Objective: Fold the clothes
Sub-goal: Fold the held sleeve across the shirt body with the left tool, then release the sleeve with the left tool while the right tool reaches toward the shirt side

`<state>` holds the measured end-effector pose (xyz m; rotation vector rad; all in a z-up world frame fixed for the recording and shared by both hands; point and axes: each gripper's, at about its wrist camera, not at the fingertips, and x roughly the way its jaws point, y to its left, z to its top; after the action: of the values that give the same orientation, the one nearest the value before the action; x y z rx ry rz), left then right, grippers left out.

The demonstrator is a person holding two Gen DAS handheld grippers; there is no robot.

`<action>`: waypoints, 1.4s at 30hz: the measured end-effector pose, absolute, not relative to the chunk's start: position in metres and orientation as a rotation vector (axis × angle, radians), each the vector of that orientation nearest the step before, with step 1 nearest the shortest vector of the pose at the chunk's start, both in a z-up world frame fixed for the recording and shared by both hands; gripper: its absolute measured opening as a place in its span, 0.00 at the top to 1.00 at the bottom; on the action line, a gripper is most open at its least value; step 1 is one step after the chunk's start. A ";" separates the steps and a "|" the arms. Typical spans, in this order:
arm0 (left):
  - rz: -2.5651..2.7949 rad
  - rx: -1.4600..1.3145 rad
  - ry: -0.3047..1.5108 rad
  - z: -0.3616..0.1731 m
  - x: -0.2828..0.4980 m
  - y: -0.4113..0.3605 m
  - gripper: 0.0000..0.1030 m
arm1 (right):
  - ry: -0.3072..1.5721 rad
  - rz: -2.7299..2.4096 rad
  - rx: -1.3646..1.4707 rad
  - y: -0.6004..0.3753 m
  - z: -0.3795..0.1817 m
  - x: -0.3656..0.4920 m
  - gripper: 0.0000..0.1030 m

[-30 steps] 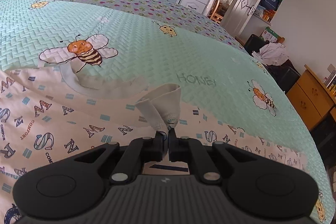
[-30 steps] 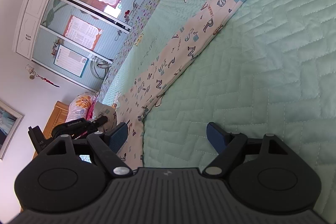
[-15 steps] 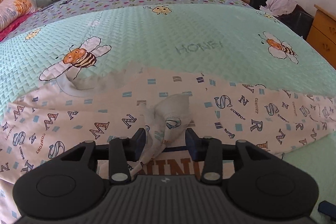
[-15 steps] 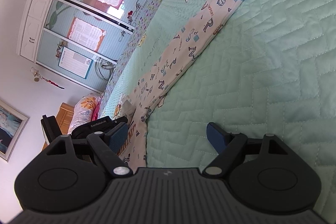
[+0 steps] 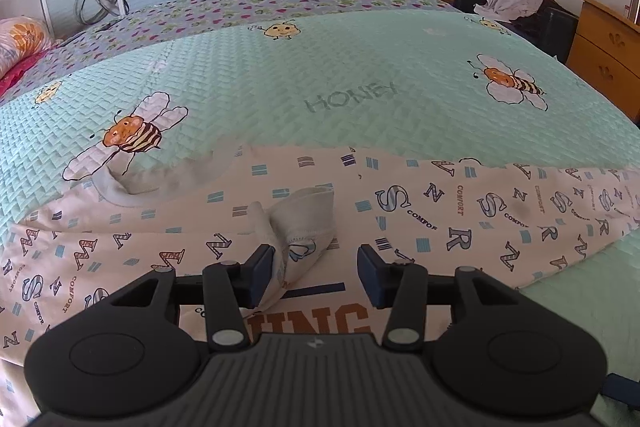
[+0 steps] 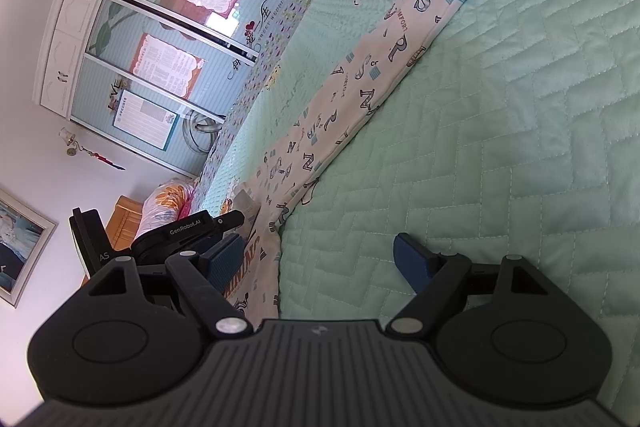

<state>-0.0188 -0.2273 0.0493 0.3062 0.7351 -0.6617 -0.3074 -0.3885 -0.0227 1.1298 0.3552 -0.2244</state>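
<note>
Watching from the bedside, quick notes:
Shirt: the letter-print shirt (image 5: 460,215) lies spread across the lower half of the left wrist view, on the green bee quilt (image 5: 360,87).
Cuff: grey sleeve cuff (image 5: 308,215) bunched at lower centre, resting on the body.
Left gripper (image 5: 316,267): jaws wide apart, holding nothing; the cuff just brushes its left pad.
Right gripper (image 6: 320,259): spread wide and empty, over quilt by the shirt's edge.
Risk: the bunched sleeve probably sets a lumpy fold, and cloth on that pad could drag along.

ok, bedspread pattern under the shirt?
Mint-green quilted bedspread with cartoon bees and "HONEY" lettering; clearest in left wrist view.
</note>
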 end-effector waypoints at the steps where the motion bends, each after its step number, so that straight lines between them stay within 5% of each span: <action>1: -0.664 0.307 0.735 0.049 -0.020 -0.228 0.52 | 0.354 -0.224 1.129 -0.388 -0.023 -0.307 0.20; 16: -0.741 0.245 0.762 0.060 -0.029 -0.227 0.48 | 0.349 -0.216 1.127 -0.388 -0.023 -0.308 0.20; 25: -0.681 0.120 0.715 0.087 -0.043 -0.124 0.44 | 0.382 -0.194 0.931 -0.369 0.021 -0.288 0.21; 33: -0.515 0.040 0.740 0.082 -0.043 -0.028 0.43 | 0.483 0.005 0.781 -0.323 0.054 -0.167 0.22; 40: -0.441 -0.048 0.763 0.076 -0.036 0.019 0.43 | 0.672 -0.003 0.755 -0.322 0.030 -0.063 0.39; 41: -0.430 -0.061 0.766 0.075 -0.035 0.026 0.43 | 0.709 -0.043 0.749 -0.329 0.020 -0.055 0.44; 42: -0.424 -0.070 0.768 0.074 -0.034 0.031 0.43 | 0.696 -0.065 0.755 -0.333 0.021 -0.060 0.66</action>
<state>-0.0343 0.0306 0.0737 -0.0698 0.7680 -0.4244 -0.0598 -0.3325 0.0213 0.7549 0.6959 -0.0647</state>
